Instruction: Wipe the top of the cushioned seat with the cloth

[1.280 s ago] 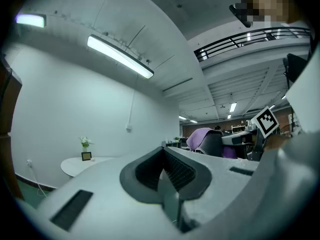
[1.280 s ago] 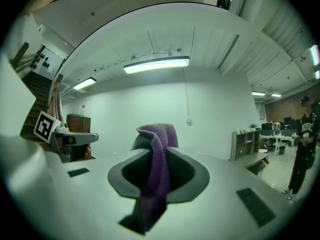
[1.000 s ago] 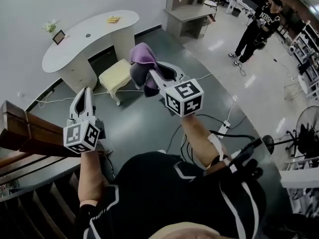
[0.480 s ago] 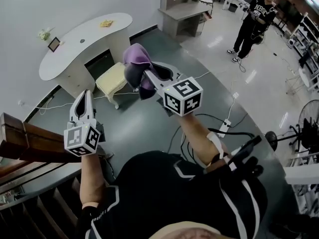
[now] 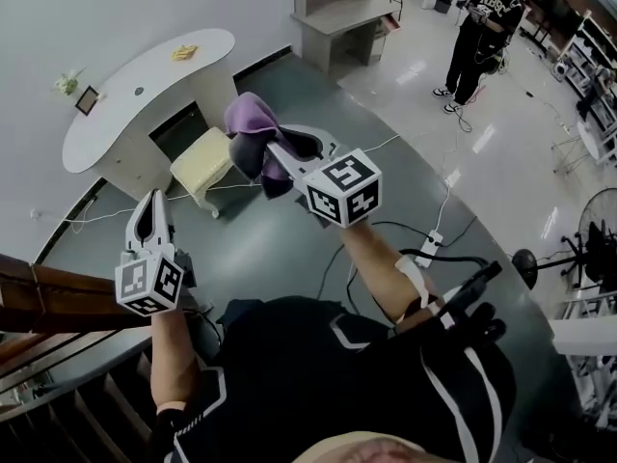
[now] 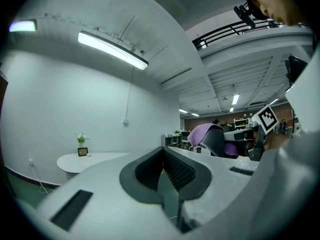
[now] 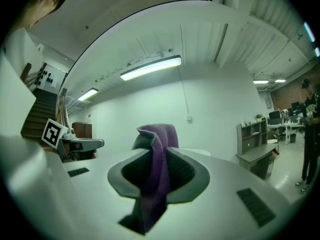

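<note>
The cushioned seat [image 5: 201,161] is a pale yellow stool on the floor beside a curved white desk, ahead of me. My right gripper [image 5: 253,148] is raised in front of the stool, shut on a purple cloth [image 5: 249,116] that bunches above the jaws and hangs below them. The right gripper view shows the purple cloth [image 7: 156,171] pinched between the jaws. Lower left, my left gripper [image 5: 148,214] points forward with its jaws closed together and nothing between them; its own view shows the left gripper [image 6: 167,184] shut, with the purple cloth [image 6: 203,133] off to the right.
The curved white desk [image 5: 145,85] holds a small frame and a plant. A wooden stair rail [image 5: 58,297] runs at the left. Cables and a power strip [image 5: 428,246] lie on the floor. A grey shelf unit [image 5: 333,8] stands behind, and a person [image 5: 477,27] stands far right.
The view has drifted: the stool and desk shifted left and the stool sits closer to the raised cloth. Both grippers hold the same grip and pose.
</note>
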{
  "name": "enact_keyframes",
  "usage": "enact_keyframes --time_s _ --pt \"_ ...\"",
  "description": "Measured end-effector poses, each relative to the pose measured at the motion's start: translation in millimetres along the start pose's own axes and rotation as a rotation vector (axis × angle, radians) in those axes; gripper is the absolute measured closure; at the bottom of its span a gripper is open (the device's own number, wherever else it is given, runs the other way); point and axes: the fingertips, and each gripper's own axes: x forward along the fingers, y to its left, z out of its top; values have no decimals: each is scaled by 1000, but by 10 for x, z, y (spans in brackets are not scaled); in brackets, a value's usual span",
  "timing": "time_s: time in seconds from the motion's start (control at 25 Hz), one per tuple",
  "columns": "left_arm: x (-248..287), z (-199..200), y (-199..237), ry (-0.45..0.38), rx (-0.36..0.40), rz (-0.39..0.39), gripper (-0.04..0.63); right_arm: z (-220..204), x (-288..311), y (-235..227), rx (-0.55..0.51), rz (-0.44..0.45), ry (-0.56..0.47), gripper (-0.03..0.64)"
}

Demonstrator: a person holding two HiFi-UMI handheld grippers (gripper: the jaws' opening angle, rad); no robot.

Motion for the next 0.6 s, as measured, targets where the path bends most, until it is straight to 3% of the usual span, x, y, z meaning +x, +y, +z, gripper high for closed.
enact_keyframes --time_s 0.32,0.6 --pt "518 -103 144 17 0 -12 591 -104 332 -364 -1 -33 18 532" --pt "1142 -94 711 -1 14 -7 591 -7 1038 -644 -10 -81 10 532"
